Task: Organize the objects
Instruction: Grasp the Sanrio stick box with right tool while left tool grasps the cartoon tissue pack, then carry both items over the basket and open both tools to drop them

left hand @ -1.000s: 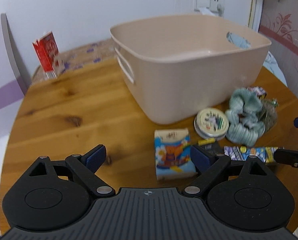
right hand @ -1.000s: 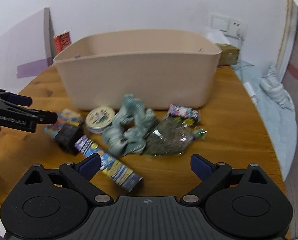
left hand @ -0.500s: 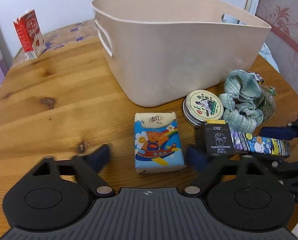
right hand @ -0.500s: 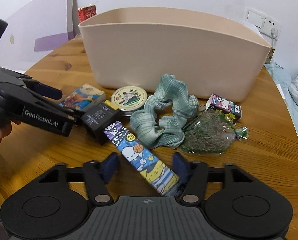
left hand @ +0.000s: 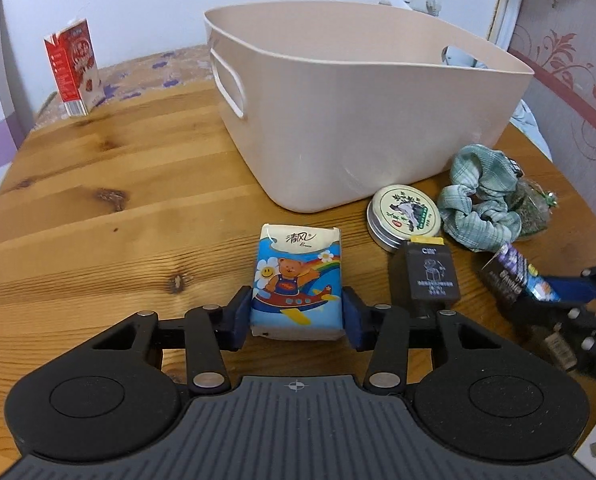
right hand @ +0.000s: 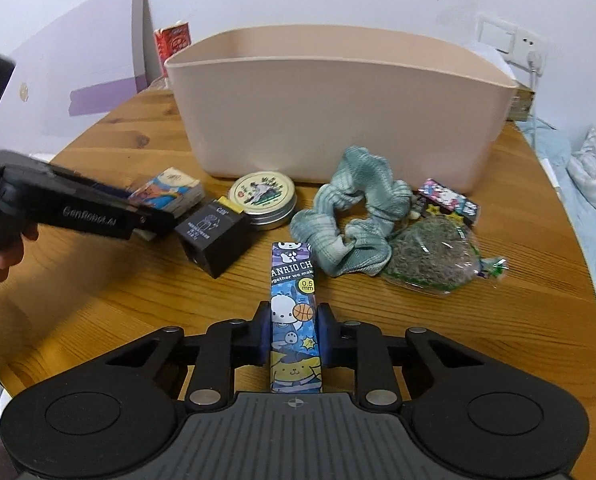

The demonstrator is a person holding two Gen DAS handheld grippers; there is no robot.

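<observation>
My left gripper [left hand: 296,316] is shut on a tissue pack with a cartoon bear [left hand: 296,276] that lies on the wooden table [left hand: 97,216]. The pack also shows in the right wrist view [right hand: 169,196]. My right gripper [right hand: 293,328] is shut on a long blue cartoon pen box [right hand: 293,312], also visible in the left wrist view [left hand: 514,268]. A beige plastic basket [left hand: 358,120] stands behind, and in the right wrist view [right hand: 338,108] too.
A round tin [right hand: 263,198], a black box [right hand: 215,232], a green scrunchie [right hand: 350,224], a bag of dried herbs [right hand: 434,260] and a small patterned packet [right hand: 446,196] lie in front of the basket. A red carton [left hand: 73,66] stands at the far left.
Both grippers moved forward and closed: the left on the tissue pack, the right on the pen box, which now points straight ahead between the fingers.
</observation>
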